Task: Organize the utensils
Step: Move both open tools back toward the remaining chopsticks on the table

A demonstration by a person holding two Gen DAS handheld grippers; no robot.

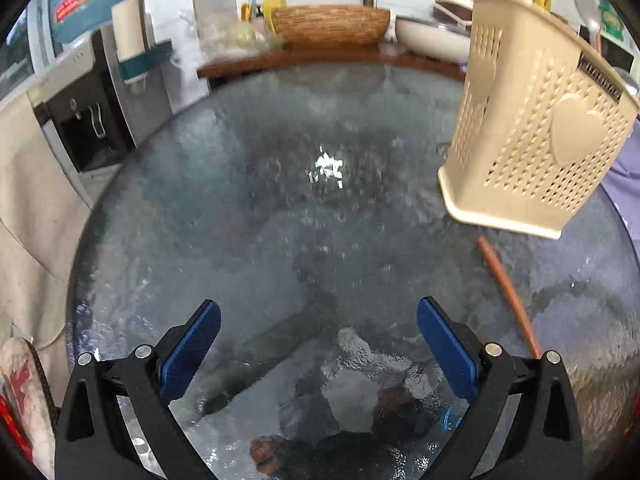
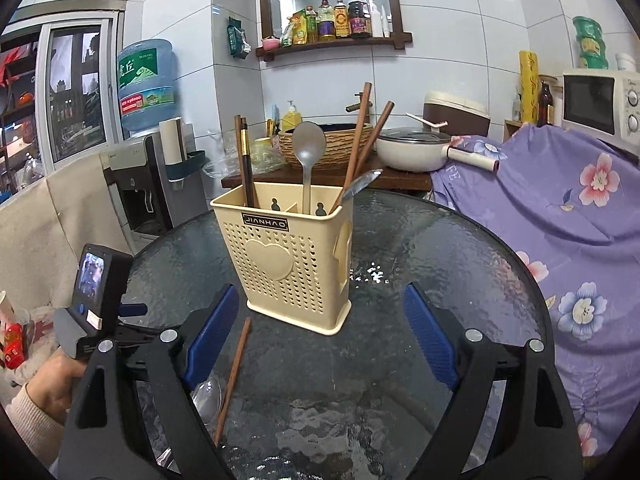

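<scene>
Both open wide, empty: left gripper (image 1: 318, 340), right gripper (image 2: 320, 332). Near-left of utensil caddy (image 2: 288, 256), wooden chopstick (image 2: 234, 372): light, stiff, slick on glass table (image 2: 420, 248); best pinched mid-shaft.

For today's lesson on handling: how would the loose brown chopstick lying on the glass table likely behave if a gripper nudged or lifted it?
The loose chopstick looks like a thin, straight wooden rod, so probably stiff and light. Lying flat on the smooth-looking glass table, it would likely slide or roll when nudged. Its slim profile leaves little height for the right gripper to grasp, so it may slip out.
</scene>
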